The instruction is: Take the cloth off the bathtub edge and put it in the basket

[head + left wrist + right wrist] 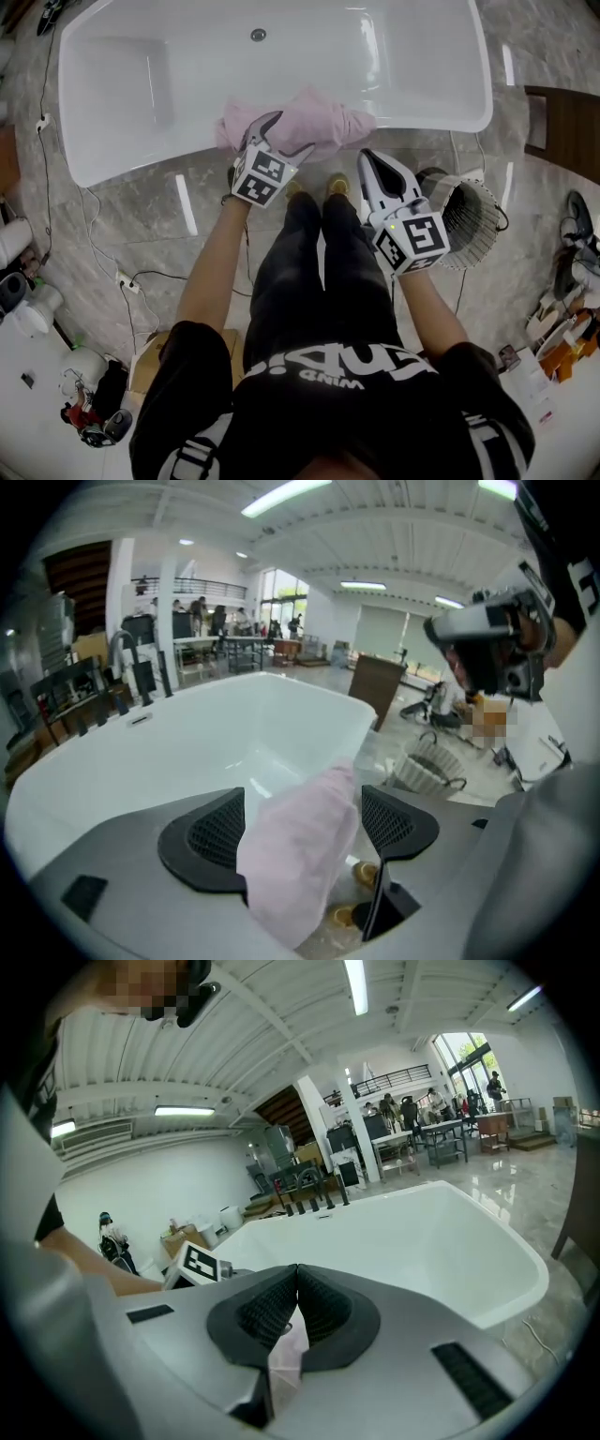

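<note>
Grasp stage: the crumpled pink cloth (pixel 328 117) on the white bathtub rim (pixel 141 161) is being straddled by the spread left tongs (pixel 292 133); closure on it is being called for next, while the right tongs (pixel 367 157) are being held pressed together, empty.

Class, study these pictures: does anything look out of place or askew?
Yes: a crumpled pink cloth lies bunched over the near rim of the white bathtub, hanging down its outer side. The left tongs stand open around it, not gripping.
</note>
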Motion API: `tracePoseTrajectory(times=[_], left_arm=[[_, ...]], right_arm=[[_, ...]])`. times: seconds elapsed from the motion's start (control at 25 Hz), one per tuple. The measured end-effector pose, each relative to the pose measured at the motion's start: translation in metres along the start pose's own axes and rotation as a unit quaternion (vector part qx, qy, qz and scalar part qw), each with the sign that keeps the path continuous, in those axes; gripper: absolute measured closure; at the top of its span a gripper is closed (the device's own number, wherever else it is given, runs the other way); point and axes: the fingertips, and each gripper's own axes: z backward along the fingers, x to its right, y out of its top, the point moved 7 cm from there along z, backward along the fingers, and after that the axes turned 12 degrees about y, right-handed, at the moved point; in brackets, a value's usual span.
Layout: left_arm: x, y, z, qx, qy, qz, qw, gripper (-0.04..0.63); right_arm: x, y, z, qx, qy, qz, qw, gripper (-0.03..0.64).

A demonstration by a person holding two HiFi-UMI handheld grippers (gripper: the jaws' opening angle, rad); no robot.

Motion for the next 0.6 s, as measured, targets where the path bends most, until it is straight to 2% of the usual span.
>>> tracePoseTrajectory(times=[0.12, 0.2, 0.28, 0.44, 0.6], left_arm=[[0.005, -0.017, -0.038, -0.046, -0.034, -0.085, 0.9947, 0.213], [0.009, -0.027, -0.061, -0.076, -0.055, -0.136, 0.9863, 0.213], [0.011, -0.039, -0.079, -0.106, -0.069, -0.171, 0.9771, 0.213], [0.016, -0.066, -0.107, -0.155, -0.081, -0.204, 0.9632, 0.212], [0.023, -0.074, -0.121, -0.171, -0.07, -0.232, 0.955, 0.212]], right_arm=[[0.001, -0.006, 0.001, -0.003, -0.003, -0.004, 1.0, 0.603], [0.001, -0.009, 0.002, -0.006, -0.004, -0.005, 1.0, 0.603], [0.001, -0.011, 0.004, -0.008, -0.007, -0.005, 1.0, 0.603], [0.003, -0.019, 0.007, -0.013, -0.015, -0.006, 1.0, 0.603], [0.012, -0.025, 0.011, -0.016, -0.024, -0.013, 0.999, 0.603]])
